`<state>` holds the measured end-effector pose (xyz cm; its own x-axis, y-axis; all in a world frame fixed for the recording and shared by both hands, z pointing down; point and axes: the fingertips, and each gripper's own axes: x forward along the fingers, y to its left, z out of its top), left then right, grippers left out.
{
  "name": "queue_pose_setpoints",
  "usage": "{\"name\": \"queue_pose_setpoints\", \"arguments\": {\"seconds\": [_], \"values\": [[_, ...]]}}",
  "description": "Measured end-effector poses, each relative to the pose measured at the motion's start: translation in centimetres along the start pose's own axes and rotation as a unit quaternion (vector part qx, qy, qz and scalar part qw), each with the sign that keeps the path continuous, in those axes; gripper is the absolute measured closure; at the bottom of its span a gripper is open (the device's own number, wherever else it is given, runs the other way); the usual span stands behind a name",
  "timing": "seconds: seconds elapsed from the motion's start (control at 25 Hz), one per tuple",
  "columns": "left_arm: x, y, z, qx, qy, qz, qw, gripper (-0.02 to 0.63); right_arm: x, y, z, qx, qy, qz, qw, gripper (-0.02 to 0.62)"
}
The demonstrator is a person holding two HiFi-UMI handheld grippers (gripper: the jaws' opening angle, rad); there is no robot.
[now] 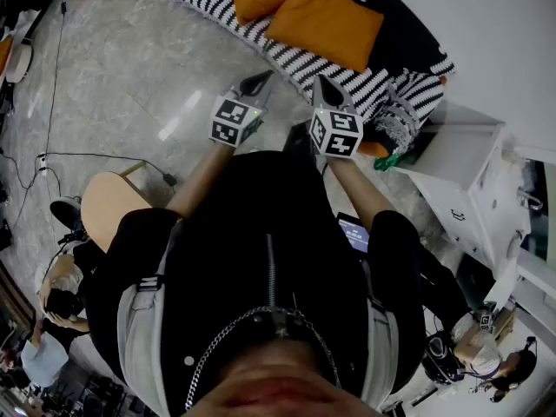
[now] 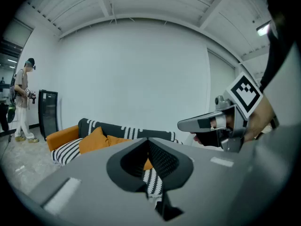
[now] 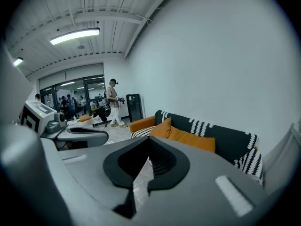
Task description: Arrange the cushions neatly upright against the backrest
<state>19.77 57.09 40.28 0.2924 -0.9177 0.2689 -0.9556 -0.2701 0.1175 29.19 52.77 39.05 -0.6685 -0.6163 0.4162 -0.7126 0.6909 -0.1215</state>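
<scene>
The left tool and the right tool are both fully closed with nothing between their jaws. They are held side by side over the floor, just short of the front edge of the sofa. Two orange cushions lie overlapping on the sofa's striped seat, slumped before its dark backrest.

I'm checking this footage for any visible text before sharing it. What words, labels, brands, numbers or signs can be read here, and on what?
No readable text in any view.
Left marker cube and right marker cube: black-and-white square patterns only, no letters or digits.
Small screen below the person's right arm: lit, but too small and blurred to read.
</scene>
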Motion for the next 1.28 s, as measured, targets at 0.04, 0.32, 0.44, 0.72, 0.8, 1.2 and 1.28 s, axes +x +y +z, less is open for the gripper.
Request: {"name": "queue_pose_setpoints", "arguments": {"seconds": [0.04, 0.32, 0.44, 0.72, 0.8, 1.2, 1.28], "values": [[-0.1, 0.0, -0.1, -0.002, 0.001, -0.001, 1.0, 0.597, 0.0, 0.1, -0.1, 0.0, 0.002, 0.0, 1.0, 0.594], [0.1, 0.3, -0.5, -0.009, 0.005, -0.007, 0.9999, 0.597, 0.4, 0.5, 0.1, -0.01, -0.002, 0.007, 1.0, 0.594], [0.2, 0.6, -0.4, -0.01, 0.003, -0.008, 0.9999, 0.597, 0.6, 1.7, 0.5, -0.038, -0.01, 0.029, 0.999, 0.592], [0.3, 1.0, -0.7, -0.015, 0.004, -0.009, 0.9998, 0.597, 1.1, 3.2, -0.4, -0.05, 0.005, 0.052, 0.997, 0.592], [0.5, 1.3, -0.8, -0.02, 0.006, -0.008, 0.9997, 0.597, 1.3, 3.0, -0.6, -0.038, 0.01, 0.05, 0.998, 0.592], [3.9, 1.7, -1.5, -0.039, 0.027, -0.024, 0.9986, 0.597, 3.5, -1.0, -0.4, 0.018, 0.027, 0.034, 0.999, 0.592], [5.0, 2.0, -1.6, -0.039, 0.031, -0.026, 0.9984, 0.597, 4.6, -1.9, -0.3, 0.021, 0.031, 0.033, 0.999, 0.592]]}}
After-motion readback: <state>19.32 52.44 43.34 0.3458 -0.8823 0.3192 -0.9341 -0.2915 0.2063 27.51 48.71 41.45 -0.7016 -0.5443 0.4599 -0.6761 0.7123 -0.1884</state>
